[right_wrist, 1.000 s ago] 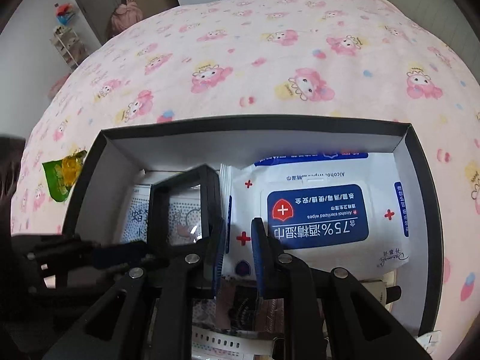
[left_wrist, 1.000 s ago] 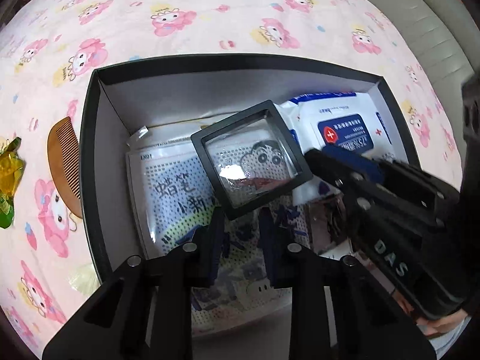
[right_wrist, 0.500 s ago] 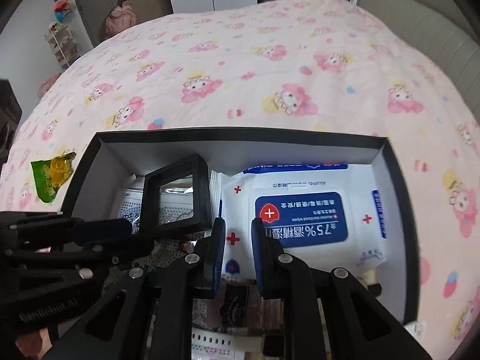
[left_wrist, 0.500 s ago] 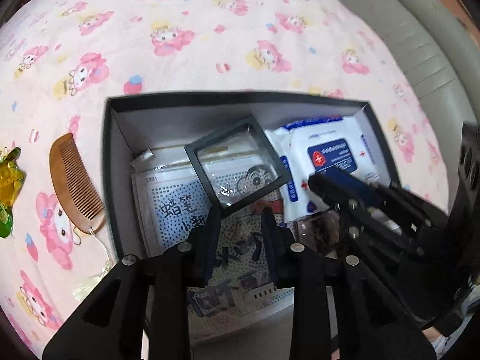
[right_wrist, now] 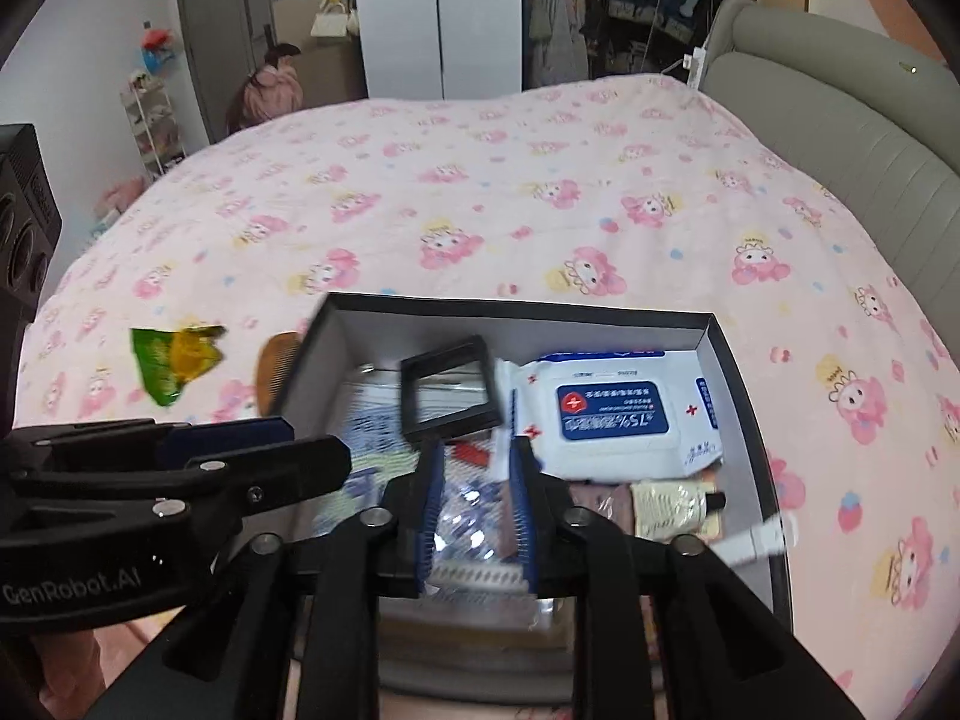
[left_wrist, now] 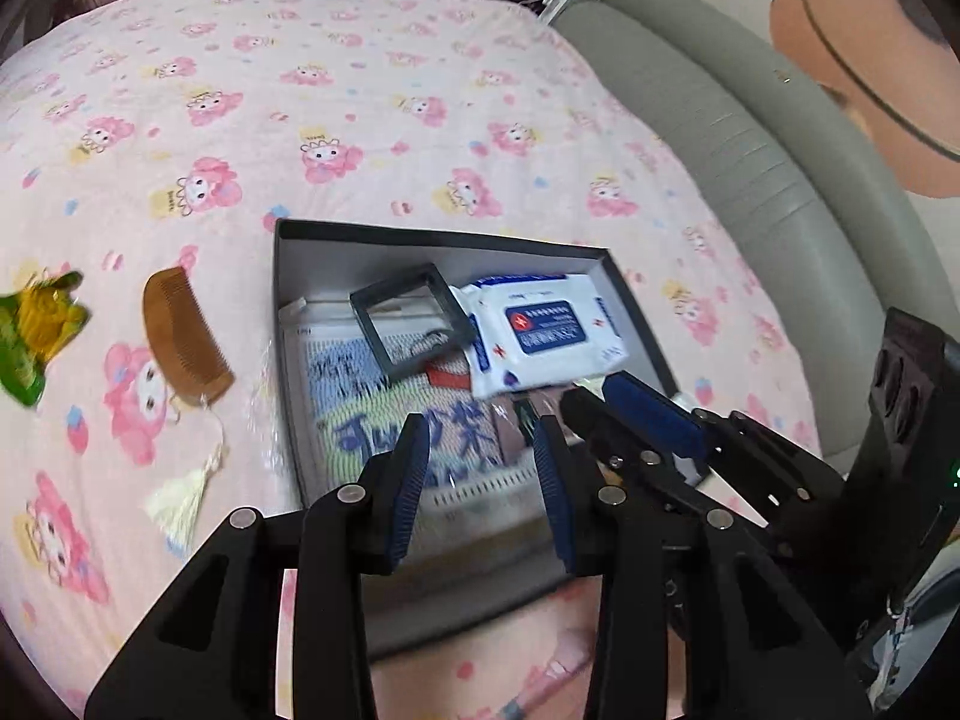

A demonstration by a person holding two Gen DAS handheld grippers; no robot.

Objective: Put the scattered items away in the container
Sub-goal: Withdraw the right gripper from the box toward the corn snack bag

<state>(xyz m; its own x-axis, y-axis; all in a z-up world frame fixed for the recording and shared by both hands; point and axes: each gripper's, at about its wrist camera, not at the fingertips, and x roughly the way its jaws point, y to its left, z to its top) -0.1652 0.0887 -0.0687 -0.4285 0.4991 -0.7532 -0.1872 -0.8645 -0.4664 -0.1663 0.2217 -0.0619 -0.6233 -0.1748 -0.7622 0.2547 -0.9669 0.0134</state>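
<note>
The square black frame (left_wrist: 408, 324) now lies inside the black box (left_wrist: 420, 237), leaning against the wet-wipes pack (left_wrist: 543, 333) near the box's far wall. A second ago it sat between the two grippers low in the box; since then both have let go and lifted back toward the near edge, so the box looks smaller in both views.

The left gripper (left_wrist: 483, 480) hangs over the box's near end with its jaws opening and nothing between them; only the printed packet (left_wrist: 384, 420) shows through the gap. The right gripper (right_wrist: 474, 498) is beside it, jaws also opening and empty, above a crinkly packet that is too blurred to name.

That item seems done. Still on the pink bedspread (left_wrist: 360, 90), outside the box's left wall, are the wooden comb (left_wrist: 183, 336) with its pale tassel (left_wrist: 180, 498), just beside the box, and farther left a green-and-yellow snack wrapper (left_wrist: 36, 336). The comb is the nearer pick for the left hand.
</note>
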